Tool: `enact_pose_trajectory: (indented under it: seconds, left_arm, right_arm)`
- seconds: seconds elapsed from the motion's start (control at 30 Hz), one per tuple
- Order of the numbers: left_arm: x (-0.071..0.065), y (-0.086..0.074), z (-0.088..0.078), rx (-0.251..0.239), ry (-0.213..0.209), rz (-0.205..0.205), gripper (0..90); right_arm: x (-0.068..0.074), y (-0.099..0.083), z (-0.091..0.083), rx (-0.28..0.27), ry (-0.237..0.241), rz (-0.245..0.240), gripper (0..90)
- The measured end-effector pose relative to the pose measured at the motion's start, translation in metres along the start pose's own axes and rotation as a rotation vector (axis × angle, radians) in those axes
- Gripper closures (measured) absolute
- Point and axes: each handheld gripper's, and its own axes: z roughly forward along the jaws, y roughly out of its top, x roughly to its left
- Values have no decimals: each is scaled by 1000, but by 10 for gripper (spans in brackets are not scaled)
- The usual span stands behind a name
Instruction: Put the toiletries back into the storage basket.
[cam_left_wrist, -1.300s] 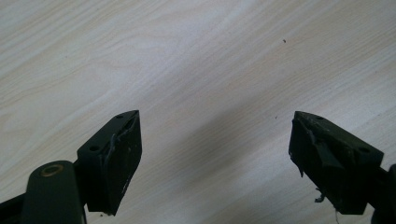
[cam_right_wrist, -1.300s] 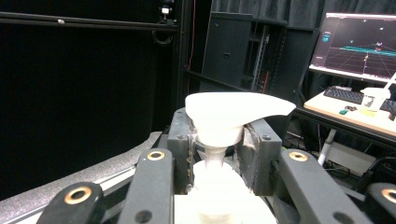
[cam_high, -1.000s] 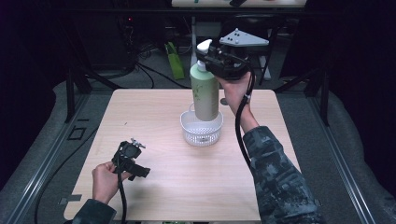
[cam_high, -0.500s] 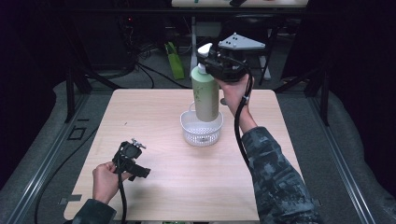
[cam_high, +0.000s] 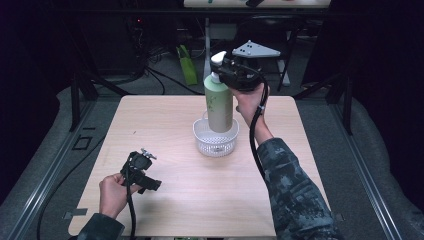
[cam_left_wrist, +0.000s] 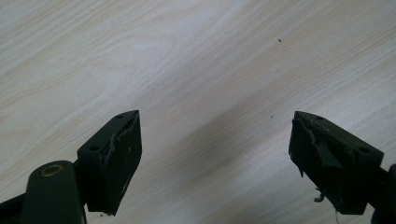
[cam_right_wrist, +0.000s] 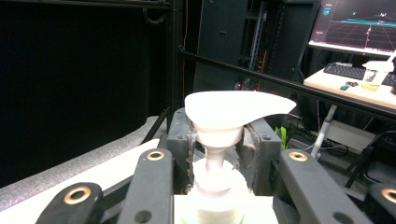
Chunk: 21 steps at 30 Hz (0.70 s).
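A green pump bottle (cam_high: 219, 107) with a white pump head (cam_right_wrist: 233, 109) hangs upright, its base down inside a white perforated basket (cam_high: 216, 142) at the middle of the table. My right gripper (cam_high: 221, 71) is shut on the bottle's neck just under the pump head, with a jaw on each side of the white collar (cam_right_wrist: 215, 140). My left gripper (cam_high: 149, 181) rests low over the near left part of the table. Its jaws (cam_left_wrist: 215, 154) stand apart over bare wood with nothing between them.
The light wooden table (cam_high: 160, 125) has dark floor and black frame posts around it. A green object (cam_high: 186, 65) and stand legs lie beyond the far edge. A desk with a monitor (cam_right_wrist: 359, 23) and keyboard is in the background.
The right gripper and the bottle have dipped slightly toward the basket. The left gripper has stayed where it was.
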Motion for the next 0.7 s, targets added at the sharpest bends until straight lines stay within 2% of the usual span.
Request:
enact_pose_trajectory:
  seconds: [0.3,0.7]
  left_arm:
    - [0,0,-1,-1,0,-1,173]
    - [0,-1,0,0,0,-3,173]
  right_arm:
    - [2,-6,5,3,8,11,677]
    - [8,-15,13,20,16,-1,676]
